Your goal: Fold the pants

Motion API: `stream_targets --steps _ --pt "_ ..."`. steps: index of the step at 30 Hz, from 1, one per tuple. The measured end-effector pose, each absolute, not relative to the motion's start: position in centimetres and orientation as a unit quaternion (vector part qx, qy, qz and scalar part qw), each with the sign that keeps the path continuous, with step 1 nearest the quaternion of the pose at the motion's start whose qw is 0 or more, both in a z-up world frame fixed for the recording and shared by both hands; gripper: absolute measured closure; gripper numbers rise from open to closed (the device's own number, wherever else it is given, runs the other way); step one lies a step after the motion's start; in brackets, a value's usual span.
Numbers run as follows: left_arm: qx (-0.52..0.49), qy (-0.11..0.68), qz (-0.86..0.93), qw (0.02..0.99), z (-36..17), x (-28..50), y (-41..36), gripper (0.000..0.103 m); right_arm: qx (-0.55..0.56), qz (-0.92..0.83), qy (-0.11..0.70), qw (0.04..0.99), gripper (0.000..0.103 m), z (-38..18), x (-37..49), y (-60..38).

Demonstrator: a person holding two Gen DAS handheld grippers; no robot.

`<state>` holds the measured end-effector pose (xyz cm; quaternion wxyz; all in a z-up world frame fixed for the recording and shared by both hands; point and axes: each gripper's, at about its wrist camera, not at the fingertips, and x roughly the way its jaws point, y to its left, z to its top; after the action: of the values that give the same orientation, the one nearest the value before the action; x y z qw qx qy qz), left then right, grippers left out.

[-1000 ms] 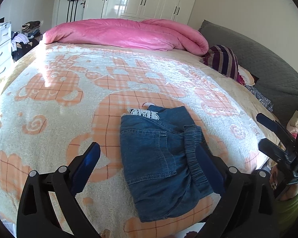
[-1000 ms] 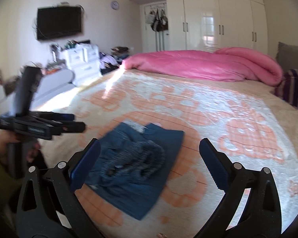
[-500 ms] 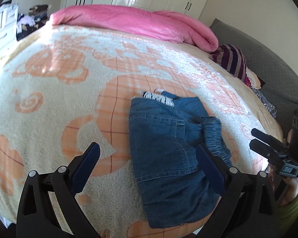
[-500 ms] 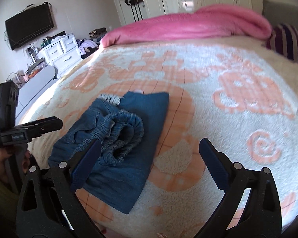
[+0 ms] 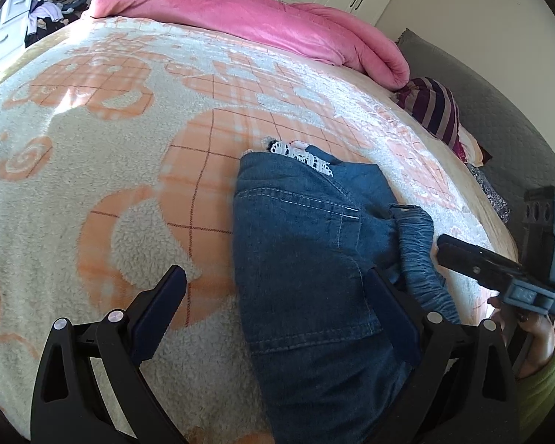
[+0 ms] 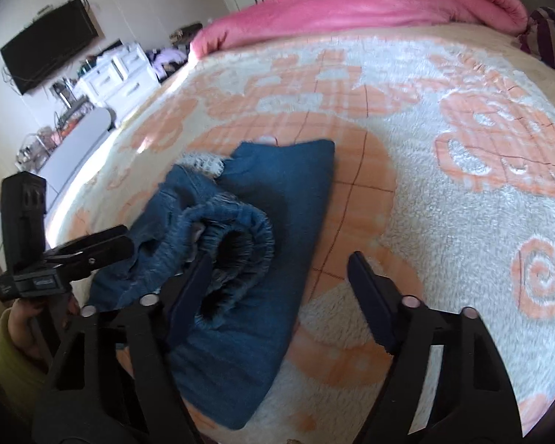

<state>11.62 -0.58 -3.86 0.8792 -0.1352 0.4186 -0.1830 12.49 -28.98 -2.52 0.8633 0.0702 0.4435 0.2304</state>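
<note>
We have dropped both grippers closer over the jeans (image 5: 307, 270), lying partly folded near the bed's (image 5: 92, 155) front edge: left gripper (image 5: 277, 314) spread, right gripper (image 6: 277, 288) closing around the bunched waistband (image 6: 236, 236), ready to fold again.

Both wrist cameras hang close above the bed's (image 5: 92, 170) near edge, tilted down toward its far edge, sharing the folded pants (image 5: 307, 266) (image 6: 277, 222).

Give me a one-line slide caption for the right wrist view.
Right gripper, jaws closing, straddles the edge of folded denim pants on a patterned blanket; left gripper alongside.
</note>
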Motion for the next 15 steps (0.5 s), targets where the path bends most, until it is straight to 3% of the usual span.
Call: stream_targets --steps 3,10,15 --pt "-0.132 0.422 -0.184 0.878 -4.2 11.9 -1.0 0.007 0.076 0.256 0.462 0.846 0.049 -3.4 13.3 -28.4" --pt "-0.118 0.423 -0.190 0.878 -4.7 12.6 -1.9 0.008 0.081 0.264 0.472 0.837 0.049 -4.9 13.9 -27.9" --pt "-0.106 0.426 -0.199 0.876 -4.8 12.9 -2.8 0.027 0.085 0.274 0.477 0.831 0.049 -5.4 14.8 -27.7"
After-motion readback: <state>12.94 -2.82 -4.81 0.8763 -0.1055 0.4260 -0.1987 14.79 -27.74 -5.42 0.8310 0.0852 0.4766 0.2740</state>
